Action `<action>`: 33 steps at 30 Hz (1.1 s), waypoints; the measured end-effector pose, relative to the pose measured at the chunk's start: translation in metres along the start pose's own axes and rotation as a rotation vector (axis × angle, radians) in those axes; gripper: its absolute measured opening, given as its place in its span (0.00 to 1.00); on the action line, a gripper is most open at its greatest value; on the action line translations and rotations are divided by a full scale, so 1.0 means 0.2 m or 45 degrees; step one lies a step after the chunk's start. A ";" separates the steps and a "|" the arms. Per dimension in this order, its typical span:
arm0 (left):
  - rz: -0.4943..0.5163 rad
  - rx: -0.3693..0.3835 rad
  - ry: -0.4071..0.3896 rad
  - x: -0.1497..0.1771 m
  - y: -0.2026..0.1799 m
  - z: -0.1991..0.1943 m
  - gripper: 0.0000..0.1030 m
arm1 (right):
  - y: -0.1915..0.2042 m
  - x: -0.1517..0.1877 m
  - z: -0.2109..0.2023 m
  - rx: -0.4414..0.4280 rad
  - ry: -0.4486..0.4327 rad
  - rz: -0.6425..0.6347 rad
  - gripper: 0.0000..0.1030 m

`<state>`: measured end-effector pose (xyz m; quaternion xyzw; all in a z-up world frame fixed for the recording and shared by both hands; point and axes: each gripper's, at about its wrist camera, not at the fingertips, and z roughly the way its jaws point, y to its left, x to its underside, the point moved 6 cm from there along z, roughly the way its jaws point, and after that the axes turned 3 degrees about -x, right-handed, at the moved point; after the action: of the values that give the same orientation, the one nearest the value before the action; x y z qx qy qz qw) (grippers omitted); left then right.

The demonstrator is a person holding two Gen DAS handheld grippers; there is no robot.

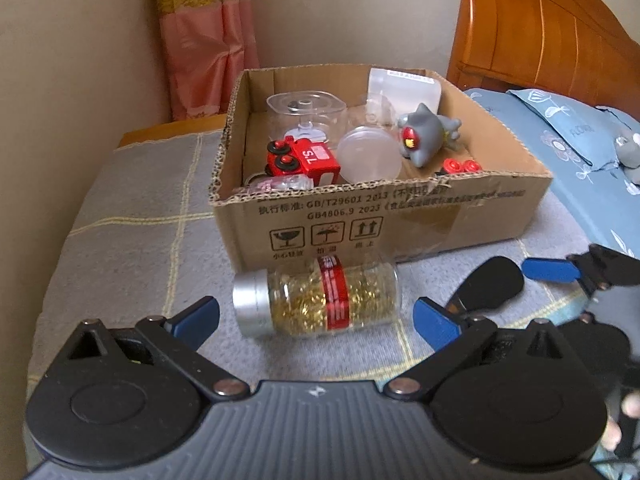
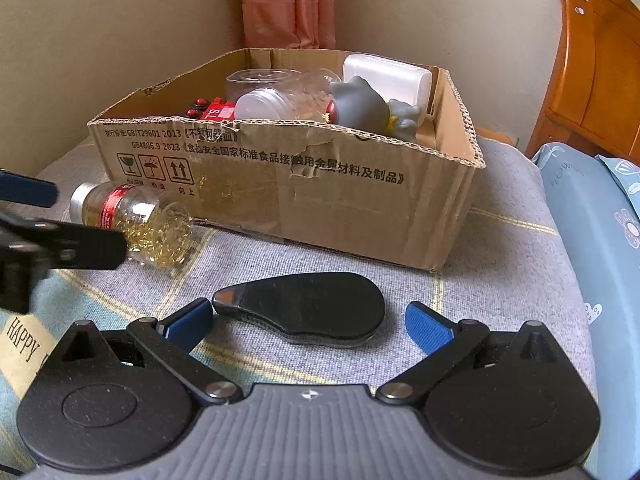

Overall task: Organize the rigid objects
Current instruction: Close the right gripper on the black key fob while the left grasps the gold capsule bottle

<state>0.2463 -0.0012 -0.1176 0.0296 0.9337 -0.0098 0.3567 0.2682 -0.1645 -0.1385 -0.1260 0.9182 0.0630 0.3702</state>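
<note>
Left tool (image 1: 316, 320) is standing wide with nothing gripped, its blue pads flanking the clear capsule bottle (image 1: 320, 298), which is lying on its side on the grey checked blanket (image 1: 120, 240) just in front of the cardboard box (image 1: 400, 220). The bottle's long axis is running across the opening, silver cap toward the left pad, so the jaws would be closing on cap and base, not on the body. Right tool (image 2: 308, 320) is likewise standing wide and empty, bracketing the flat black teardrop-shaped object (image 2: 312, 304), and is sitting farther from the bottle; left hand judged nearer.
</note>
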 end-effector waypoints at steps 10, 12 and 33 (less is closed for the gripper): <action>-0.061 0.005 0.000 -0.02 0.01 0.13 0.99 | 0.00 0.00 0.00 0.010 0.005 0.009 1.00; -0.058 -0.004 -0.005 -0.01 0.03 0.12 0.99 | 0.00 -0.01 0.00 0.013 0.008 0.012 1.00; -0.080 -0.061 -0.047 0.04 0.08 0.16 0.96 | 0.01 0.00 0.01 0.048 0.003 0.042 1.00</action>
<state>0.2631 0.0141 -0.1462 -0.0085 0.9273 0.0007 0.3742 0.2680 -0.1617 -0.1394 -0.1039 0.9216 0.0517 0.3703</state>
